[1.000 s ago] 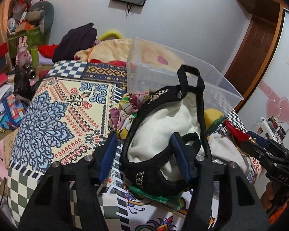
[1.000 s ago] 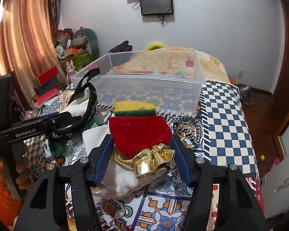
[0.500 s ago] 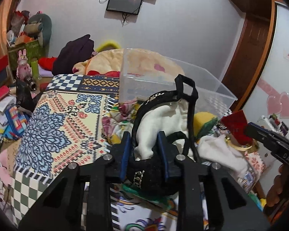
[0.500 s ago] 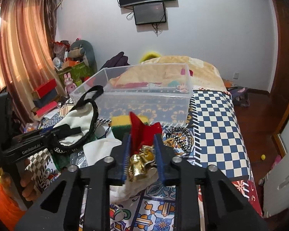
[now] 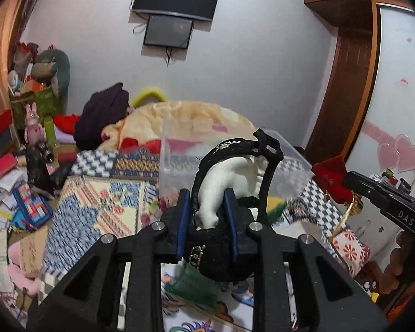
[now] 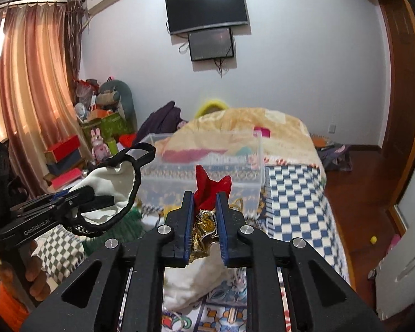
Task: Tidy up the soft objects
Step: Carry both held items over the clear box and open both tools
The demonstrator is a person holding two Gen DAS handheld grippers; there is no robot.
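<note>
My left gripper (image 5: 207, 196) is shut on a black-trimmed white cloth bag (image 5: 229, 182) and holds it lifted above the bed. The bag also shows in the right wrist view (image 6: 110, 182). My right gripper (image 6: 204, 197) is shut on a red velvet pouch (image 6: 209, 186) with gold ribbon, raised in front of a clear plastic bin (image 6: 207, 166). The pouch also shows at the right of the left wrist view (image 5: 329, 171), and so does the bin (image 5: 177, 163).
A white cloth (image 6: 191, 279), a green item (image 5: 196, 285) and other small soft things lie on the patterned bedspread (image 5: 96, 204) below the grippers. A beige blanket (image 6: 249, 127) is heaped behind the bin. Boxes and toys (image 5: 33, 127) crowd the left side.
Both grippers closed on their items and lifted them: the left raised the bag, the right raised the red pouch off the pile toward the bin.
</note>
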